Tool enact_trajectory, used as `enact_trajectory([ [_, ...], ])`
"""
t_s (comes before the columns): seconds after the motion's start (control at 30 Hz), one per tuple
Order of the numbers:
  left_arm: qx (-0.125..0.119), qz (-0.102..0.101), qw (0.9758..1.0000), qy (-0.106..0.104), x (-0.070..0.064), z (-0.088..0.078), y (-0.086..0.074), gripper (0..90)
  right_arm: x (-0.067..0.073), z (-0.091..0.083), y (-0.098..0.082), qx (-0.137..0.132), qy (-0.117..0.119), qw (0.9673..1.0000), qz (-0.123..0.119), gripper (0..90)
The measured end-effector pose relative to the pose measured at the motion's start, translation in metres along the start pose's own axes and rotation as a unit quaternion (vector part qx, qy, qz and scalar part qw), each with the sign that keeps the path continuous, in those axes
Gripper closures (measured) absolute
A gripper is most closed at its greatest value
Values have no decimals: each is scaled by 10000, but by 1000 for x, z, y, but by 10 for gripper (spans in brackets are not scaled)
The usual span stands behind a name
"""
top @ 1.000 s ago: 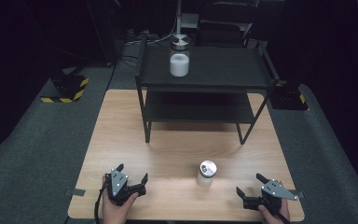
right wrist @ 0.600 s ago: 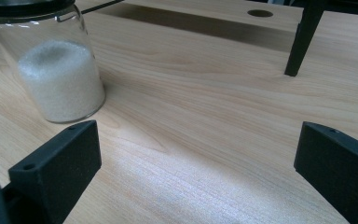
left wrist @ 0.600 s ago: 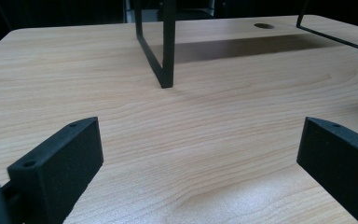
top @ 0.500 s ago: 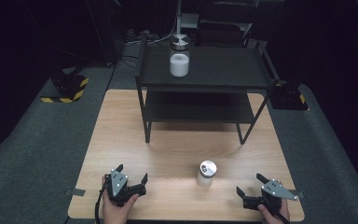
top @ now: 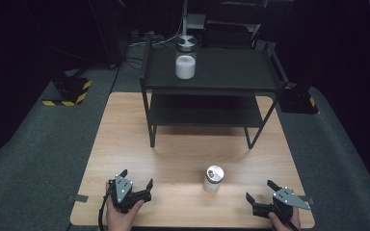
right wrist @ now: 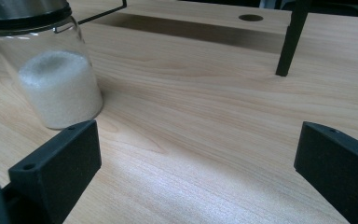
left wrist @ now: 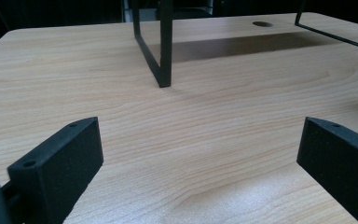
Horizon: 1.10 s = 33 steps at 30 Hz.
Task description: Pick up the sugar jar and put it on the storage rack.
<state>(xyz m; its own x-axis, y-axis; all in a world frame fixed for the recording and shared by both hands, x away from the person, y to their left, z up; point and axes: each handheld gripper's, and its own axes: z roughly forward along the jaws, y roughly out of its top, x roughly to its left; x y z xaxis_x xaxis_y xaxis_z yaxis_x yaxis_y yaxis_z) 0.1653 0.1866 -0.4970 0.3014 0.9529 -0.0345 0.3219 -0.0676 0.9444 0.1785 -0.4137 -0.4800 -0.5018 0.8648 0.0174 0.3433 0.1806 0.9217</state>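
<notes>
Both grippers sat at the near edge of the wooden surface (top: 125, 125), fingers spread, holding nothing: left gripper (top: 136, 184), right gripper (top: 261, 191). Small glass jar (top: 213, 179) with metal lid stood between them, nearer the right; white grains inside. Likely rigid, smooth, breakable; best gripped across the glass body below the lid. Second jar (top: 185, 60) stood on the black rack (top: 221, 72).

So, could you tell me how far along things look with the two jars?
One jar already stands on the rack's top shelf. Nothing is in hand: the left gripper and right gripper rest open near the table's front edge. The other jar stands untouched on the table between them, so it may be what's left.
</notes>
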Motion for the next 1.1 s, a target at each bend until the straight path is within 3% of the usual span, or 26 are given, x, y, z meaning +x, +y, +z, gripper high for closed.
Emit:
enact_trajectory([
  [0.33,-29,227,9997,-116,-2,-1,-1,6,1,0,-1,-19,12,10000,-57,4],
  [0.8,9,131,9996,-247,3,-1,0,6,2,0,-1,-49,-13,9999,-148,4],
  [1.1,14,119,9995,-305,5,-1,0,6,12,-8,6,-351,91,9991,-218,6],
])
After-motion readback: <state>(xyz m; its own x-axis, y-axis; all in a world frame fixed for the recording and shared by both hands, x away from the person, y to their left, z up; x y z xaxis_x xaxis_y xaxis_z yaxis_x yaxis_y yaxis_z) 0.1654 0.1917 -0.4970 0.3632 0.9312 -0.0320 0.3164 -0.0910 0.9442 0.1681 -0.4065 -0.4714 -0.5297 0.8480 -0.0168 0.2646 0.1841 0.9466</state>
